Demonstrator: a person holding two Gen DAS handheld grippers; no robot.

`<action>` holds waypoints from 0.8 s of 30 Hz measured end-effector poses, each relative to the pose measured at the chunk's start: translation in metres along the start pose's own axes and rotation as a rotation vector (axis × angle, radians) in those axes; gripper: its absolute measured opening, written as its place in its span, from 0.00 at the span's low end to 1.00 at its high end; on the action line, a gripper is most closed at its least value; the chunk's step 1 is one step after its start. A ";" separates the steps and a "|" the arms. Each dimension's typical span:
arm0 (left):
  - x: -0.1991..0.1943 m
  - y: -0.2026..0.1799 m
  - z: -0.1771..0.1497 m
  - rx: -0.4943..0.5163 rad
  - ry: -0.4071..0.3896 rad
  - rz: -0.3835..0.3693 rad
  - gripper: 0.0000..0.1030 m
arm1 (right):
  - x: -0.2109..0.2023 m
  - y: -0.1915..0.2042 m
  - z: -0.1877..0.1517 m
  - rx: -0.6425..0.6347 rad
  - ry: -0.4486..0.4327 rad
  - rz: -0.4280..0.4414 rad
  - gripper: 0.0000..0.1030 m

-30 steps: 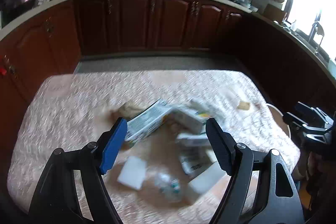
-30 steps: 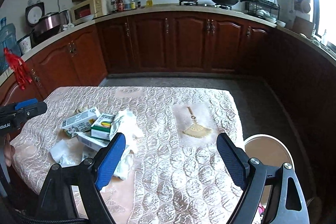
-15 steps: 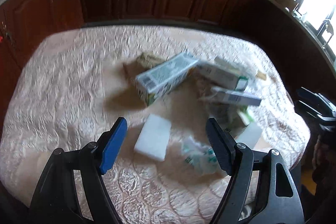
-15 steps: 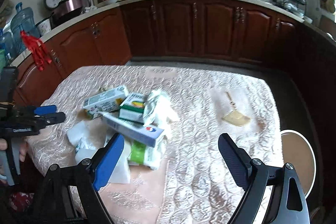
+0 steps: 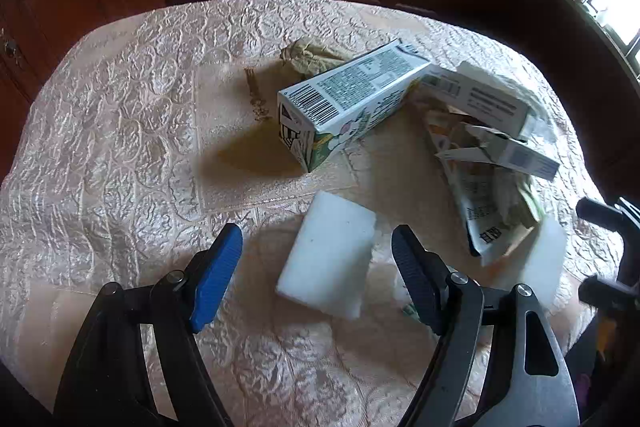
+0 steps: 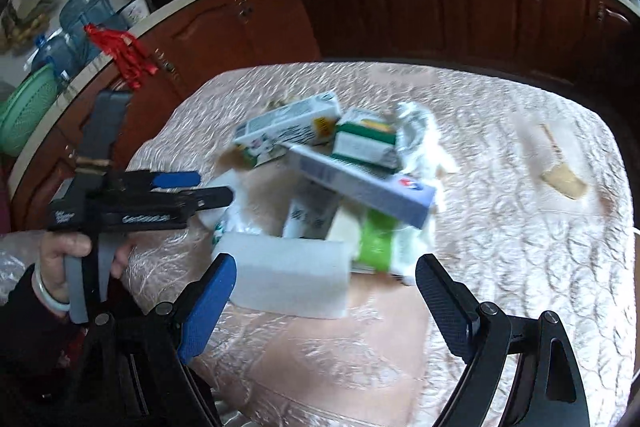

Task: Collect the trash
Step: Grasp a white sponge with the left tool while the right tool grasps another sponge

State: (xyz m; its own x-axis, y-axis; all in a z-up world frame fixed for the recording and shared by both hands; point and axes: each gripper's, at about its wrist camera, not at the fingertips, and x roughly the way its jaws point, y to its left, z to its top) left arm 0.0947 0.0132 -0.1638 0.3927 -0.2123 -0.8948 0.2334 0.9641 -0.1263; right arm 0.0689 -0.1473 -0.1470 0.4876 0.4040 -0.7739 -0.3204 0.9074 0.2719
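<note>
A heap of trash lies on the desk point(image 5: 120, 131), which is covered in a quilted cloth: a milk carton point(image 5: 348, 99) on its side, open end away from the left camera and nothing visible inside; a long blue-and-white box point(image 6: 360, 183); a green-and-white box point(image 6: 366, 143) resting on that; crumpled white paper point(image 6: 420, 135); a green packet point(image 6: 376, 243); and two white foam blocks. The left gripper point(image 5: 316, 267) tilts steeply down over the near edge, jaws spread and holding nothing, with one foam block point(image 5: 332, 259) lying flat between its fingers and not touched. The right view shows a hand point(image 6: 68, 259) gripping the left tool's handle. The right gripper point(image 6: 326, 299) also tilts down, jaws wide and empty; the other foam block point(image 6: 288, 275) lies just ahead of them, at the heap's near edge.
</note>
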 end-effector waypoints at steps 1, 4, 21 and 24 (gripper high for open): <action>0.002 0.001 0.000 -0.001 0.003 -0.001 0.74 | 0.004 0.002 0.000 0.001 0.005 0.008 0.87; 0.007 0.000 0.000 0.005 0.014 0.002 0.70 | 0.014 0.004 0.001 0.018 0.022 0.044 0.88; 0.002 -0.002 -0.002 0.029 -0.014 -0.010 0.33 | 0.039 0.015 -0.006 0.044 0.058 0.104 0.82; -0.016 0.000 -0.002 0.021 -0.045 -0.020 0.33 | 0.020 0.012 -0.004 0.038 0.021 0.113 0.82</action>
State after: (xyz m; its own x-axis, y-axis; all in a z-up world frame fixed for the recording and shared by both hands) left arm 0.0860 0.0167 -0.1500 0.4273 -0.2384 -0.8721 0.2597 0.9563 -0.1343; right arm 0.0716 -0.1289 -0.1617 0.4325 0.5021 -0.7489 -0.3417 0.8599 0.3792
